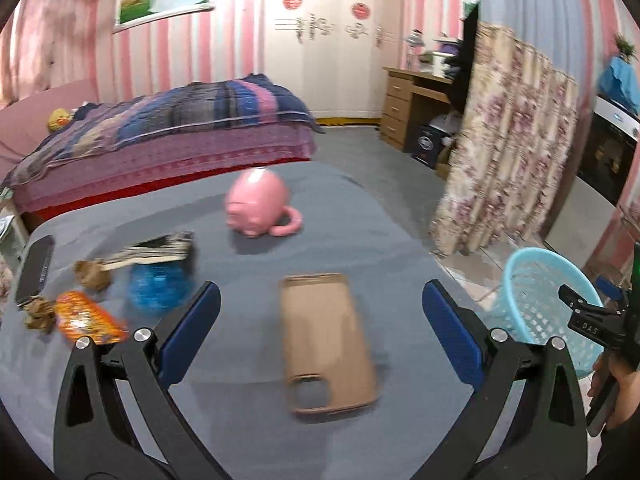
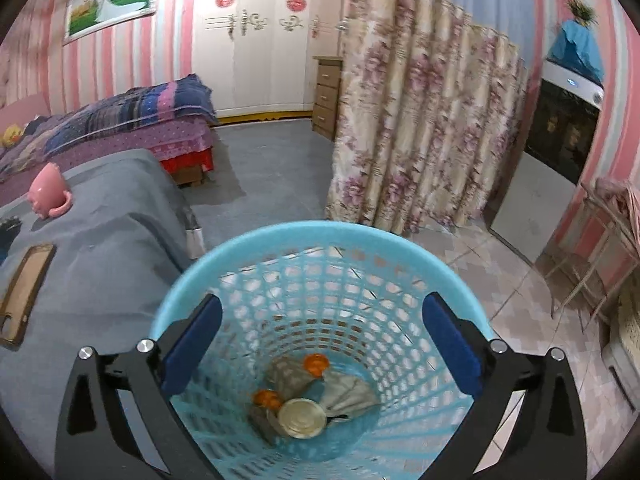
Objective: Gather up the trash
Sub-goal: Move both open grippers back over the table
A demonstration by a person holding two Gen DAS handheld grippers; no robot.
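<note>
The left gripper (image 1: 320, 332) is wide open and holds nothing. Its blue pads (image 1: 192, 332) stand far apart at the bottom of the left wrist view, over the grey table cover (image 1: 360, 220). Right between them, low in the middle, lies a tan phone case (image 1: 328, 344). It is not trash, so it likely stays. The trash left to pick up sits at the left of that view: an orange snack wrapper (image 1: 88, 320), two brown crumpled paper balls (image 1: 92, 274), and a blue crinkly thing (image 1: 158, 286) under a striped flat thing (image 1: 152, 250) that I cannot name. The open jaws look ready to go there next.

The right gripper (image 2: 320, 344) is wide open too, and empty. It hangs over the blue trash basket (image 2: 248, 244), which fills the bottom middle of the right wrist view. It stands on the floor just beside the table, so trash can drop straight in. At its bottom lie a round metal lid (image 2: 302, 418), grey wrappers (image 2: 348, 392) and orange bits (image 2: 316, 362).

A pink pig mug (image 1: 258, 202) lies upside down in the middle of the left view.

Both views are blurry. A dark flat thing (image 1: 34, 270) at the far left edge is cut off. Some trash in the basket hides under other pieces. Only a bit of the person's hand (image 1: 616, 384) shows, at the lower right.
</note>
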